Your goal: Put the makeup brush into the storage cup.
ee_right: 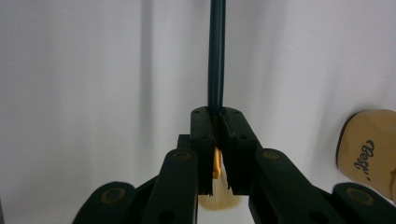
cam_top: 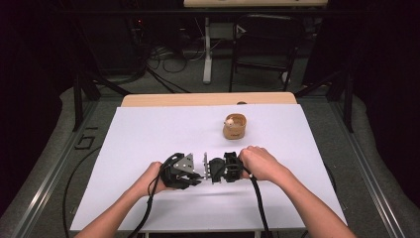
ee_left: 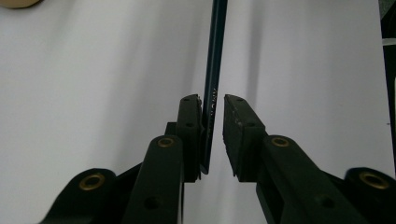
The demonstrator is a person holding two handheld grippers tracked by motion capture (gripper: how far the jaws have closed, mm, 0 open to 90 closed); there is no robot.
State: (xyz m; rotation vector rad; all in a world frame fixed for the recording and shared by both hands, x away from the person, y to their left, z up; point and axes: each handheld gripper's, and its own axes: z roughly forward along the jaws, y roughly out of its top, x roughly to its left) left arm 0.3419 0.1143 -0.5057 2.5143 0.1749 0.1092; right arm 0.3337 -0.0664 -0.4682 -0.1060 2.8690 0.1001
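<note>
Near the lower middle of the high view, my right tool (cam_top: 214, 169) is clamped tight on the gold ferrule of a dark-handled brush (ee_right: 216, 60), bristles behind its jaws. My left tool (cam_top: 196, 177) meets it tip to tip, one pad touching the handle end, the other just clear; a wooden cup (cam_top: 234, 126) stands above, on the white table (cam_top: 148, 134).

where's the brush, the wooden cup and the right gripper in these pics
brush (ee_right: 216, 56), right gripper view, on its dark handle above the jaws
wooden cup (cam_top: 234, 127), high view, on its outer wall
right gripper (ee_right: 217, 122), right gripper view, between the tips of its shut jaws
</note>
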